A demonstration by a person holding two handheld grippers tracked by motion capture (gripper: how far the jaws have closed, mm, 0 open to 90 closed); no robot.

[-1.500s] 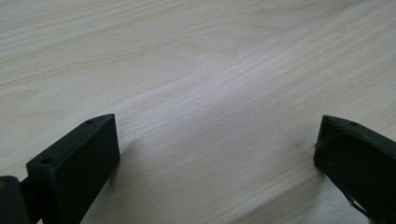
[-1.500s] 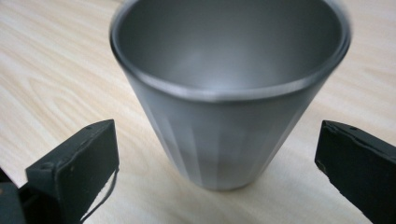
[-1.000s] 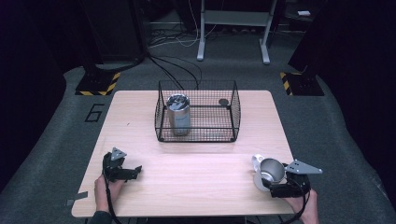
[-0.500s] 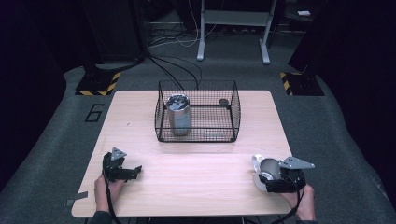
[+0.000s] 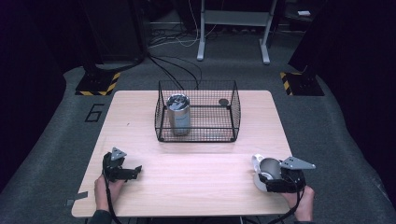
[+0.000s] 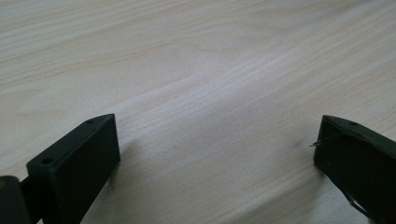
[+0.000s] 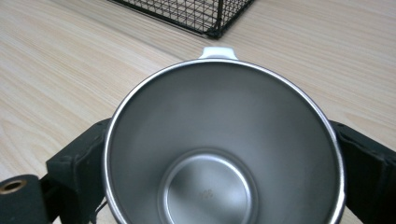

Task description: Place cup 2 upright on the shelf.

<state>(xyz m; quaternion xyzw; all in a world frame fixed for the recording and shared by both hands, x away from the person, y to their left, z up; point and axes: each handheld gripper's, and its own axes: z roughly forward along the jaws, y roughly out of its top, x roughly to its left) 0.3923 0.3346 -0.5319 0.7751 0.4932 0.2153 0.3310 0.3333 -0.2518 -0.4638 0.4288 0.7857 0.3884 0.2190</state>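
A white mug (image 5: 260, 169) with a steel inside (image 7: 224, 121) lies at the table's near right, its small white handle (image 7: 218, 51) pointing away from me. My right gripper (image 5: 268, 179) is shut on the mug, one black jaw pressed on each side of its rim. My left gripper (image 5: 135, 171) rests at the near left with its jaws wide apart and only bare wood between them (image 6: 217, 154). A black wire basket (image 5: 201, 134) stands in the middle of the table, with a steel tumbler (image 5: 178, 114) upright in its left half.
A small dark round object (image 5: 223, 101) lies in the basket's far right corner. The wooden table (image 5: 196, 172) has bare room between the two grippers. Cables, stand legs and striped floor blocks lie beyond the far edge.
My right gripper has shifted slightly left and closed in around the mug. The left gripper, basket and tumbler have not moved.
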